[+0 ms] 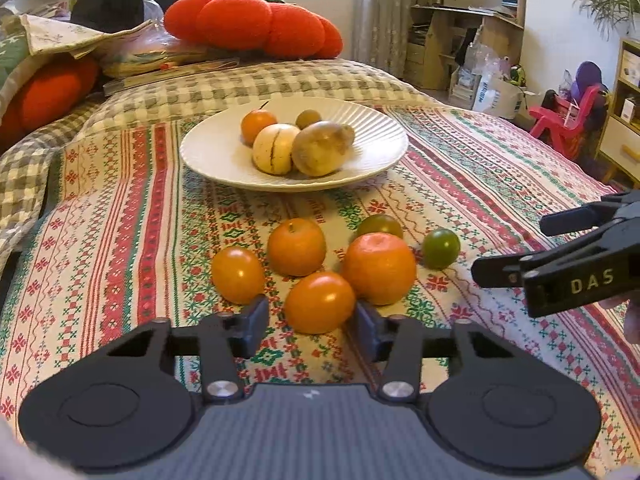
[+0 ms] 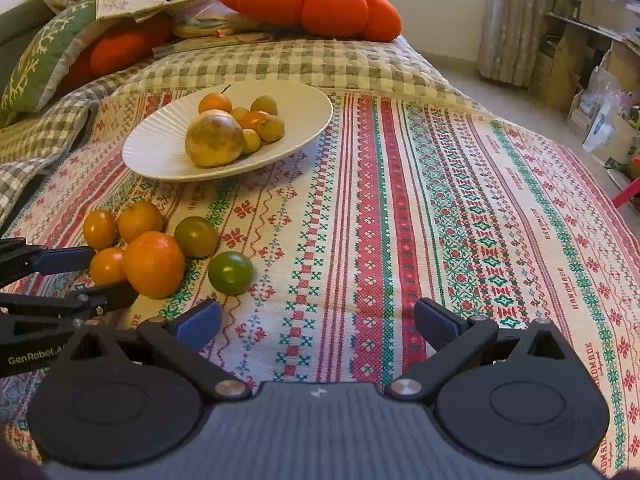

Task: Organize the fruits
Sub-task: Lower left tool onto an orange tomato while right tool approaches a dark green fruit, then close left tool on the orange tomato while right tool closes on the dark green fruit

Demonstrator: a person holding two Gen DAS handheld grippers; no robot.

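A white ribbed plate (image 1: 208,148) (image 2: 160,148) on the patterned cloth holds several fruits, among them a large brownish one (image 1: 320,148) (image 2: 214,140). In front of it lies a loose cluster: a big orange (image 1: 379,268) (image 2: 154,264), several small orange tomatoes and two green ones (image 1: 441,248) (image 2: 231,273). My left gripper (image 1: 312,322) (image 2: 98,278) is open, its fingers on either side of the nearest orange tomato (image 1: 319,302) (image 2: 107,266), not closed on it. My right gripper (image 2: 316,324) (image 1: 508,248) is open and empty, to the right of the cluster.
The patterned cloth (image 2: 400,208) covers a bed with a checked quilt (image 1: 248,84) behind the plate. Red pumpkin-shaped cushions (image 1: 256,24) (image 2: 312,4) and folded fabrics lie at the back. Shelves, a red chair (image 1: 564,124) and clutter stand on the floor to the right.
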